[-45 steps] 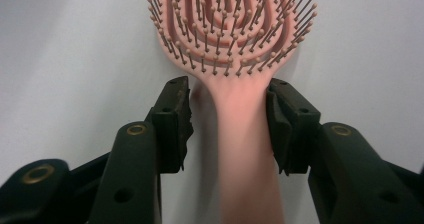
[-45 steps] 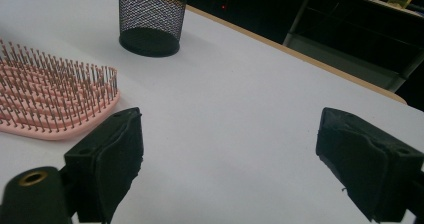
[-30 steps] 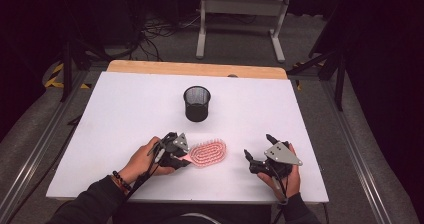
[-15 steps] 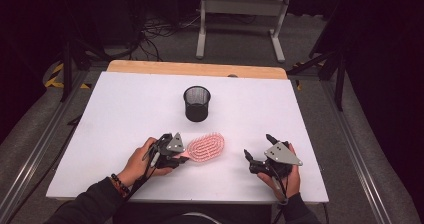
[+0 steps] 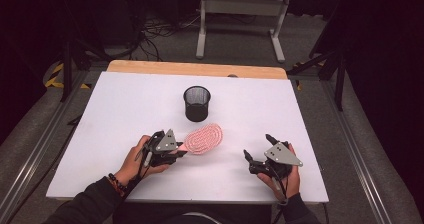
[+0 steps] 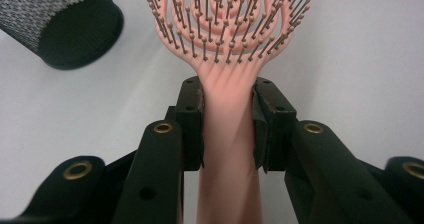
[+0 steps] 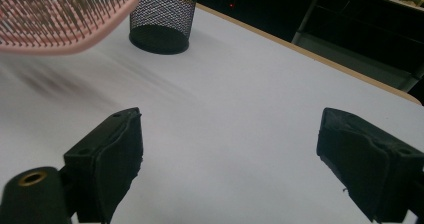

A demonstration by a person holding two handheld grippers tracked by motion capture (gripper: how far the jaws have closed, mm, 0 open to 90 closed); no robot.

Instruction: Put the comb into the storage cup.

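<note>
A pink hairbrush [image 5: 204,138] is held by its handle in my left gripper [image 5: 181,151], which is shut on it. In the left gripper view both pads clamp the handle just below the bristled head [image 6: 227,29], and my left gripper [image 6: 227,104] points toward the black mesh cup [image 6: 65,24]. The brush head hangs a little above the table, just in front of the cup [image 5: 197,103]. My right gripper [image 5: 257,146] rests at the front right, open, with nothing between its jaws [image 7: 230,149]. From there the brush [image 7: 55,14] and the cup [image 7: 162,19] lie to the left.
The white tabletop [image 5: 100,114] has a wooden strip [image 5: 195,69] along its far edge. Beyond it stand a metal frame leg [image 5: 202,29] and cables on a grey floor. Both forearms come in from the bottom edge.
The left gripper has carried the brush away from the front edge toward the mesh cup, and the head has lifted. The right gripper has stayed where it was.
</note>
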